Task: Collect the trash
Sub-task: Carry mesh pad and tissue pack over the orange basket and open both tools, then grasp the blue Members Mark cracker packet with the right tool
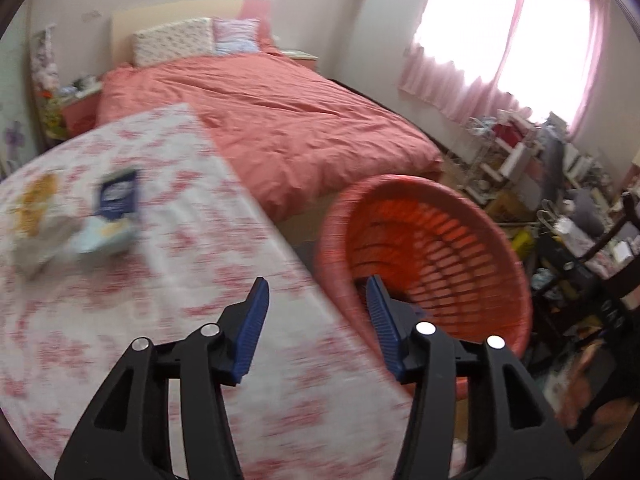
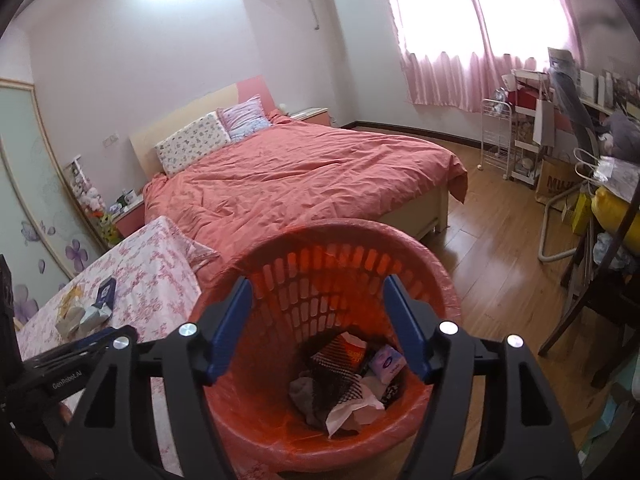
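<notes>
The red slatted plastic basket [image 1: 400,184] stands beside the table with the pink floral cloth [image 1: 180,280]. My left gripper [image 1: 318,280] hangs open and empty over the table's edge, its right finger in front of the basket's rim. Blurred on the cloth to its far left lie a dark blue packet [image 1: 118,196], a pale blue wrapper [image 1: 106,236] and crumpled white and yellow packaging [image 1: 36,232]. My right gripper [image 2: 317,280] is open and empty above the basket [image 2: 340,228], whose bottom holds several wrappers and tissues [image 2: 348,380]. The table trash [image 2: 88,308] shows at the left.
A bed with a salmon cover [image 2: 304,176] lies beyond the table and basket. Wooden floor [image 2: 492,264] spreads to the right. A dark chair [image 2: 592,304], bags and cluttered shelves [image 2: 532,140] line the right wall under the pink curtains.
</notes>
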